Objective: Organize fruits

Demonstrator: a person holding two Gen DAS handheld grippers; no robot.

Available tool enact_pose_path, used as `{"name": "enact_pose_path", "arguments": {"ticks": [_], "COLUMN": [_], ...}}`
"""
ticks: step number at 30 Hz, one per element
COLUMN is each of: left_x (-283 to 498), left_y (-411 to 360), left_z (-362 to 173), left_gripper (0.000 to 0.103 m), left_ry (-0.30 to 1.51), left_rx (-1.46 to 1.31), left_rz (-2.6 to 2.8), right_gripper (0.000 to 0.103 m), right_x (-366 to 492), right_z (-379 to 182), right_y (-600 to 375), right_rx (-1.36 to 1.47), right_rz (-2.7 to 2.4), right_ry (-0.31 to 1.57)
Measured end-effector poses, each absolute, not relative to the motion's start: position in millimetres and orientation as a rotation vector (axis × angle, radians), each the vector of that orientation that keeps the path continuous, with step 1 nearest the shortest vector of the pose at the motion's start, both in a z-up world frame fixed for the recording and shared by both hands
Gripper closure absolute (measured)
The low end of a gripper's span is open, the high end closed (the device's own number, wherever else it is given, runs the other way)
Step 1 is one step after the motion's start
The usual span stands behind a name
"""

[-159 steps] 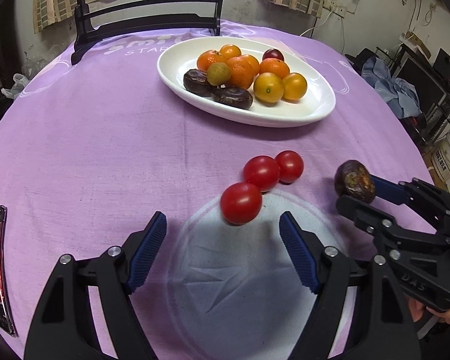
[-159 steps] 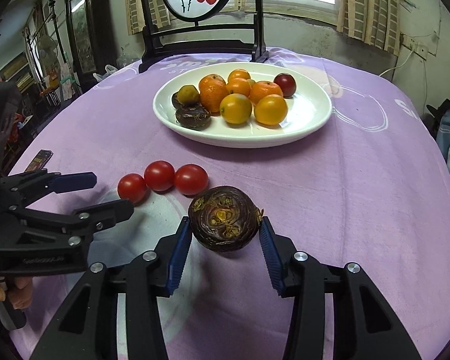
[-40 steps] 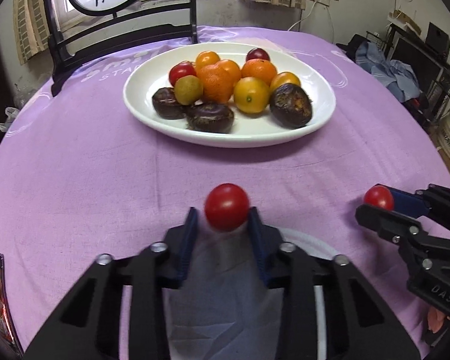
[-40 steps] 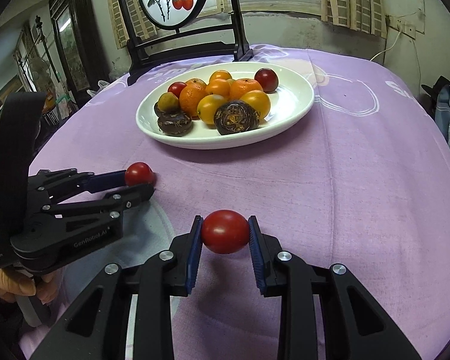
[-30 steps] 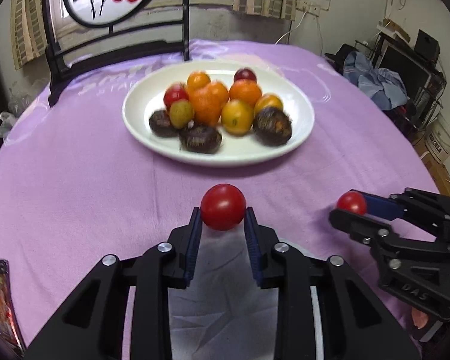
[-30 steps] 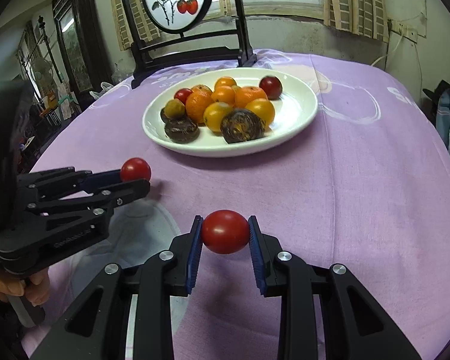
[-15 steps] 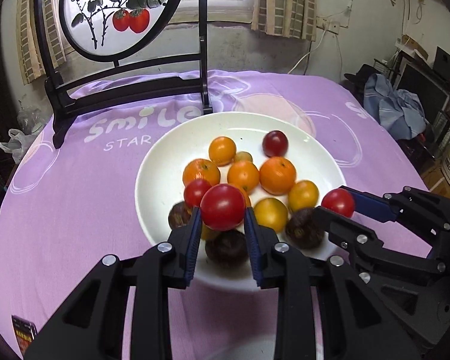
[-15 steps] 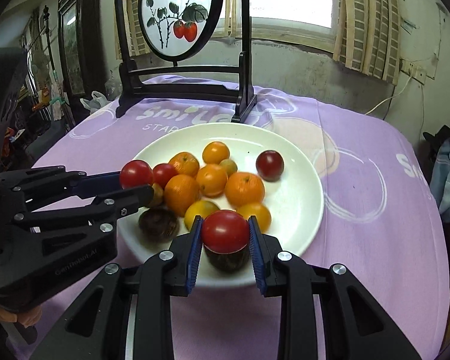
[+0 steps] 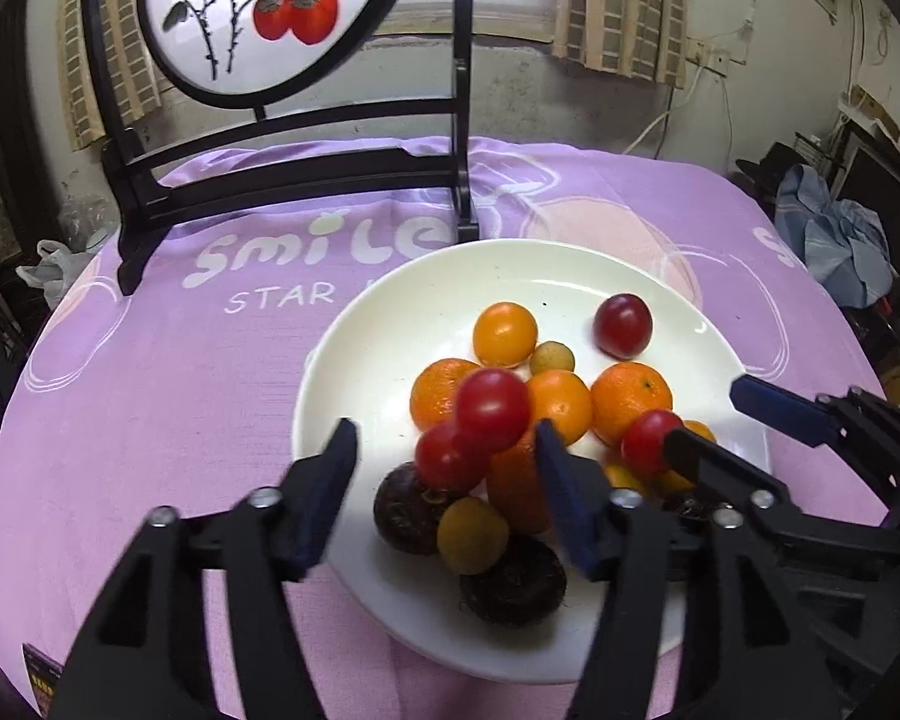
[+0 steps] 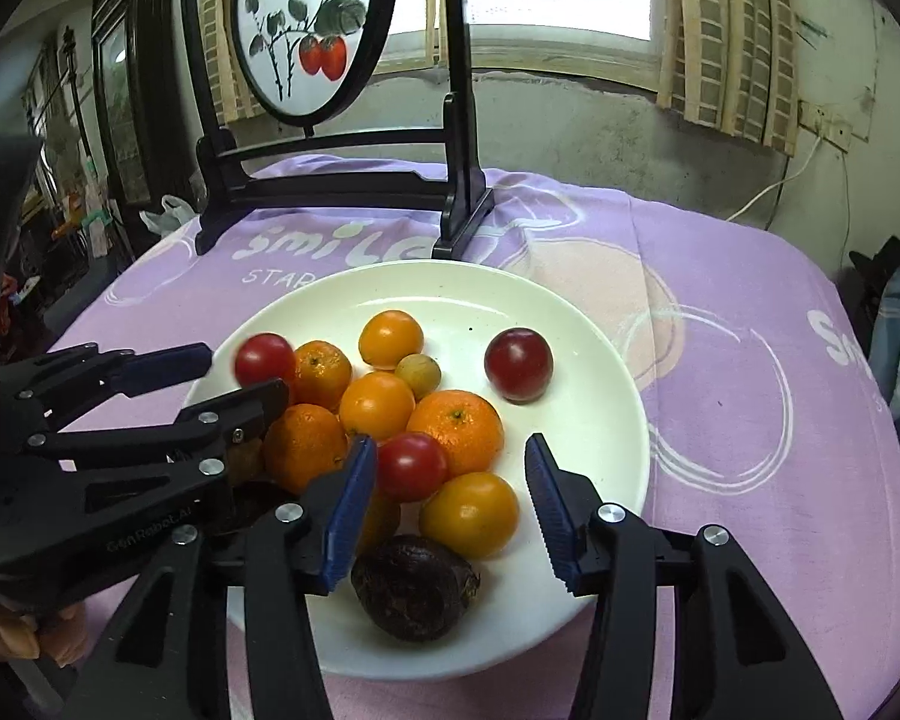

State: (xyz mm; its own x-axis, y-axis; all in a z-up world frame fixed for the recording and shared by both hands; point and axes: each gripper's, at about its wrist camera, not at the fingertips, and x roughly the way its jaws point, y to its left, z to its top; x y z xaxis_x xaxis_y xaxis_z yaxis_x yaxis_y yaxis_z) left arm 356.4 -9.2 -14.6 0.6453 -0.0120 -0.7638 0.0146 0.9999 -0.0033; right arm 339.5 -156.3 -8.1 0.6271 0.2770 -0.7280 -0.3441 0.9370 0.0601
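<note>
A white plate [image 9: 342, 372] [image 10: 600, 372] on the purple cloth holds oranges, dark passion fruits, a plum and small tomatoes. Above its left part my left gripper [image 9: 444, 480] [image 10: 246, 372] is opening. A blurred red tomato [image 9: 493, 408] [image 10: 264, 358] hangs loose between the jaws, over another red tomato [image 9: 444, 459] on the pile. My right gripper [image 10: 450, 501] [image 9: 702, 414] is opening over the plate's near side. Its red tomato [image 10: 412, 465] [image 9: 651, 441] sits by the left pad on the oranges, with the right pad well clear of it.
A black wooden stand [image 9: 294, 180] [image 10: 342, 192] with a round painted screen [image 9: 258, 18] rises just behind the plate. A small packet [image 9: 42, 678] lies at the cloth's near left edge. Clothes [image 9: 834, 240] are piled beyond the table's right side. A hand [image 10: 24, 630] holds the left gripper.
Both grippers carried their tomatoes from the near cloth to over the plate. Both pairs of jaws have now spread, and the left tomato is slipping free.
</note>
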Motion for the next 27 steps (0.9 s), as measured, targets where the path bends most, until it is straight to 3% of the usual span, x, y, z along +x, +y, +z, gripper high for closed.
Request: {"name": "enact_pose_path", "arguments": {"ticks": [5,9,13,15,18,20,25,27], "left_x": [339,314,283,263,229,209,162,148], "left_y": [-9,-10,-10,-10,-8,-9,-7,-6], "left_z": [-9,-1,7,9,8,5,1,-1], "left_gripper": [0.036,0.028,0.024,0.017,0.015,0.013,0.009,0.009], "left_ry": [0.868,0.854,0.837,0.823,0.831,0.836,0.821,0.817], "left_rx": [-0.003,0.001,0.005,0.006,0.004,-0.004,-0.003,-0.006], "left_rz": [-0.015,-0.007,0.001,0.011,0.017,-0.002,0.040,0.045], "right_gripper": [0.047,0.042,0.028,0.028,0.027,0.016,0.005,0.005], "right_x": [321,300,268,254,228,213,175,159], "right_z": [-5,-2,-3,-4,-4,-5,-7,-10], "right_y": [-163,-169,-172,-175,-179,-183,-188,-188], "right_rx": [-0.092,-0.080,-0.087,-0.083,-0.080,-0.077,-0.069,-0.055], "right_rz": [0.346,0.337,0.325,0.325,0.312,0.300,0.268,0.266], "right_ry": [0.818,0.819,0.825,0.831,0.848,0.846,0.845,0.845]}}
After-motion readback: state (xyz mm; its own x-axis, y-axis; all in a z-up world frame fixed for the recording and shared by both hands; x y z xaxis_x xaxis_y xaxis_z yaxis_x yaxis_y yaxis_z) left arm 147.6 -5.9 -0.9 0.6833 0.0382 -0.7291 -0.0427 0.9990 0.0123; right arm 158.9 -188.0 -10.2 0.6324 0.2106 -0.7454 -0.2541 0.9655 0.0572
